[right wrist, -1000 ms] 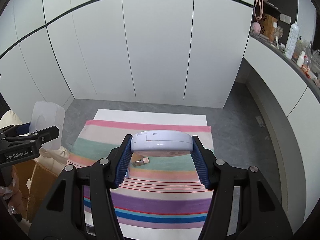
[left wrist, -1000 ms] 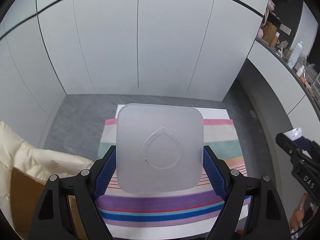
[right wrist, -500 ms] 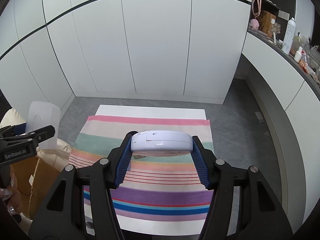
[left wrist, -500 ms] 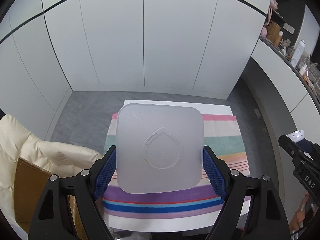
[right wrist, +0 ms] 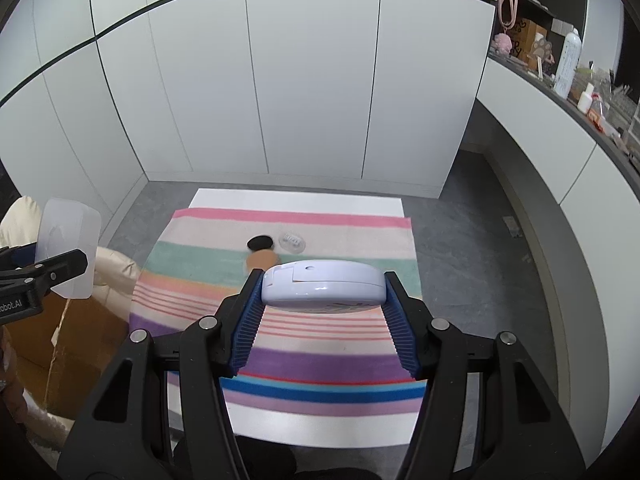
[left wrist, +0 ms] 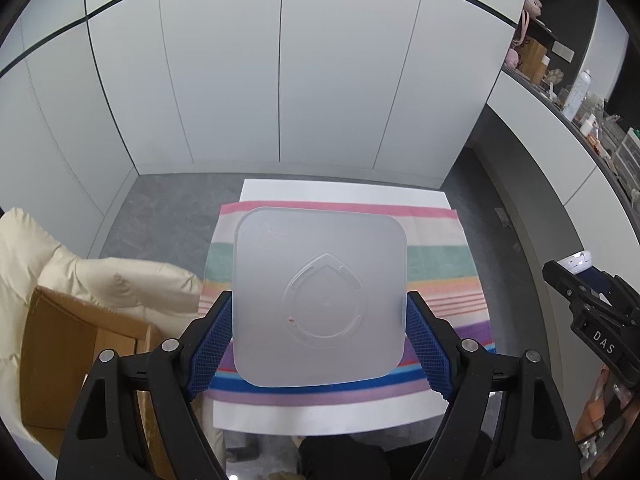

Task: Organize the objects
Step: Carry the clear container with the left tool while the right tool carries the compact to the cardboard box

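Observation:
My left gripper (left wrist: 318,344) is shut on a frosted square plastic lid (left wrist: 320,296) and holds it well above the striped cloth (left wrist: 436,256). The lid also shows at the left in the right wrist view (right wrist: 68,248). My right gripper (right wrist: 322,312) is shut on a flat white round case (right wrist: 324,286), held high over the cloth (right wrist: 320,360). On the cloth lie a black puff (right wrist: 260,243), a tan puff (right wrist: 262,259) and a small clear round lid (right wrist: 292,240). The right gripper shows at the right edge of the left wrist view (left wrist: 592,304).
The cloth lies on a white table (right wrist: 296,198) before white cabinet doors. A cardboard box (left wrist: 72,352) and a cream padded jacket (left wrist: 108,276) sit left of the table. A counter with bottles (right wrist: 568,64) runs along the right.
Both grippers have risen and pulled back with their loads; the table looks smaller and lower. The puffs and small clear lid on the cloth have come into the right wrist view.

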`<state>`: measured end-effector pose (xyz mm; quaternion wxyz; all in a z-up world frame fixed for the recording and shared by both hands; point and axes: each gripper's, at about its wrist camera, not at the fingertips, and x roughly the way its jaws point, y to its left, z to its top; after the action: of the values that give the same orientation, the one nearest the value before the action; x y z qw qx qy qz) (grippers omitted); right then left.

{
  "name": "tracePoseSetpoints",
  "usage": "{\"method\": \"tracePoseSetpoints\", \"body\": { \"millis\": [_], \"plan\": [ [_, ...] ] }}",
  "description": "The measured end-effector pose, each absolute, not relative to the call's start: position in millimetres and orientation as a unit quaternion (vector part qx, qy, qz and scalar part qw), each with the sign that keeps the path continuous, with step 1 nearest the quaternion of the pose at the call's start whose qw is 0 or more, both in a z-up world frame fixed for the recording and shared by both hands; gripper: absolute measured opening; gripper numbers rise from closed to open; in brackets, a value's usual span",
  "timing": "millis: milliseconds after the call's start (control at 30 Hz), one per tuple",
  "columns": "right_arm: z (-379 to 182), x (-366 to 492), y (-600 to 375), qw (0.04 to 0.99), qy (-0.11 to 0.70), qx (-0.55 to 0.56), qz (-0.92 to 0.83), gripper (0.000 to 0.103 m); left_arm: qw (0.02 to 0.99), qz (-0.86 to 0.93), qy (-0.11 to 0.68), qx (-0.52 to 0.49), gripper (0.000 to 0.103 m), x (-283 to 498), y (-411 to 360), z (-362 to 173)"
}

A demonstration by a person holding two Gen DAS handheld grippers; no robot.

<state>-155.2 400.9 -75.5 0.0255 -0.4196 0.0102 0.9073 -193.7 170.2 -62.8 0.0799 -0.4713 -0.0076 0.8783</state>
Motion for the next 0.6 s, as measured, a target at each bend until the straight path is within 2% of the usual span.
{"method": "tracePoseSetpoints", "body": {
  "millis": [600],
  "plan": [
    [-83,-75,406,0.000,0.048,-0.421,0.906,0.060,0.090,0.878,0.008,-0.469,0.083,-93,152,-67]
  ]
}}
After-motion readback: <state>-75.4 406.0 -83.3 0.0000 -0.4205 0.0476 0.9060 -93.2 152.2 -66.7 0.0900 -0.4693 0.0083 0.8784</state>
